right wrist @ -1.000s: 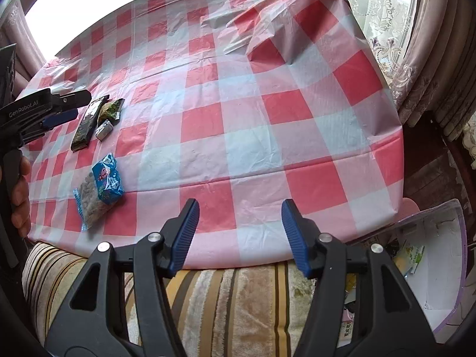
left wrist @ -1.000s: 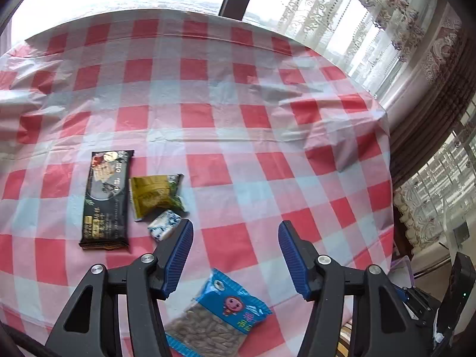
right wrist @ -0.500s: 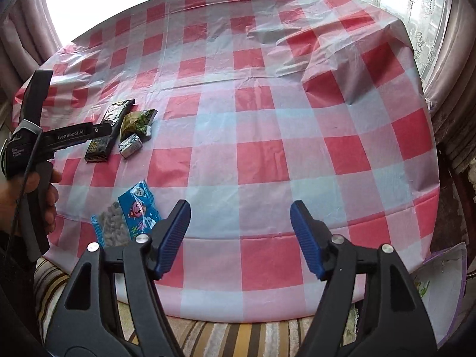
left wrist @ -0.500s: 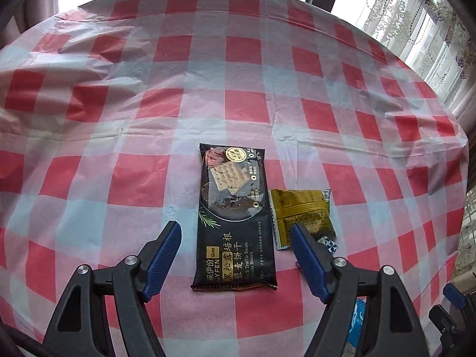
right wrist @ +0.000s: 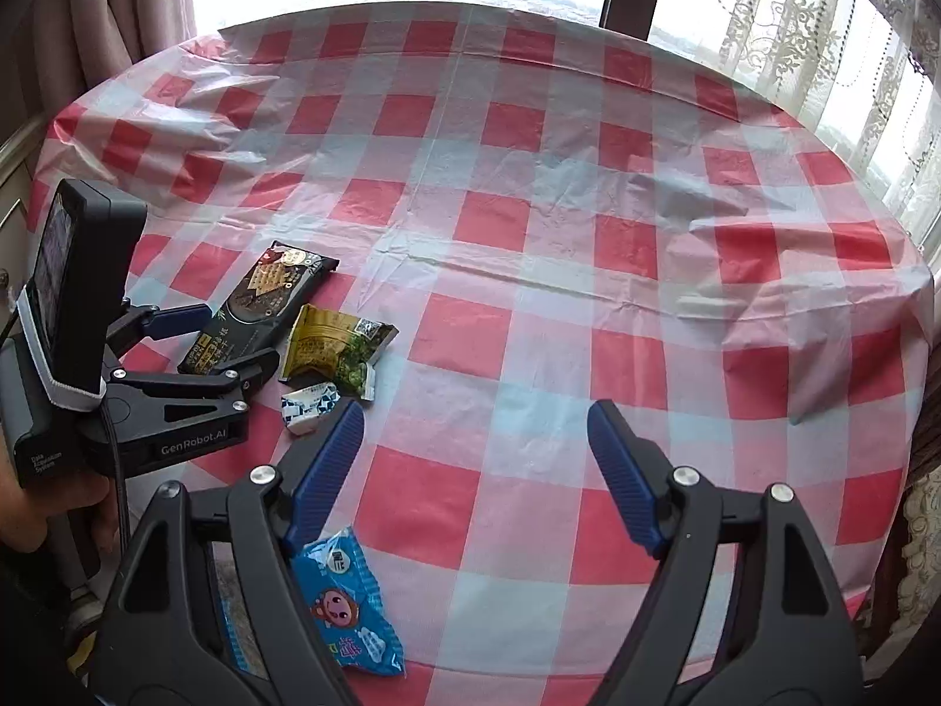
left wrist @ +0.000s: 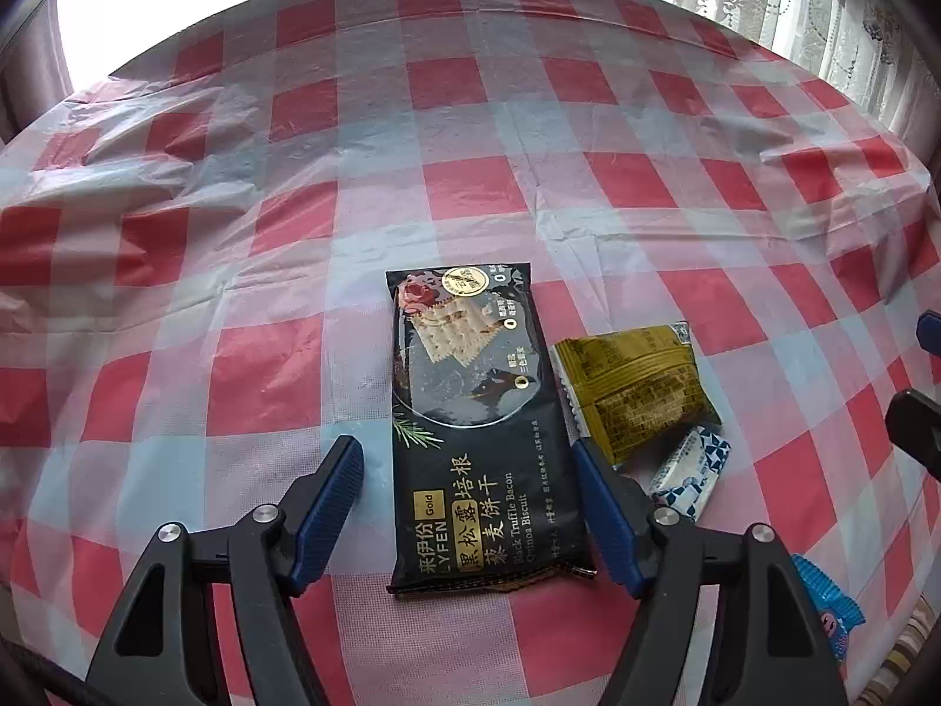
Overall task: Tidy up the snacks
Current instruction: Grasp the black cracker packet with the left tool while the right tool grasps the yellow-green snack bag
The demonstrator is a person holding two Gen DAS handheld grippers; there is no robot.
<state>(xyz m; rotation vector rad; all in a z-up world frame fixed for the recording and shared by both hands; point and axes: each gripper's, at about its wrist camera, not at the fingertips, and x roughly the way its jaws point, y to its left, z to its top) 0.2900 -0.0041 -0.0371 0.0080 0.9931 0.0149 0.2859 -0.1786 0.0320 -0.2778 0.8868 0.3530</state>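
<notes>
Now the left gripper (left wrist: pixel 467 473) has swung over to straddle the black biscuit pack (left wrist: pixel 470 429), jaws just narrowed but unclenched, so pickup looks next.

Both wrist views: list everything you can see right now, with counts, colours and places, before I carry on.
biscuit packet: one, black, flat on the cloth between the left claw's fingers
yellow-green snack packet: one, just right of the biscuit packet
small wrapped candy: one, white and blue, beside the yellow-green packet's near corner
blue seed packet: one, near table edge, partly under the right claw's left finger
tablecloth: one, red and white check, wrinkled plastic
curtains: lace at right, plain at left, by the window
left claw: open, has just been closing, pads not pressing the biscuit packet
right claw: open, has just been opening, nothing between the fingers
hand: one, gripping the left claw's handle
</notes>
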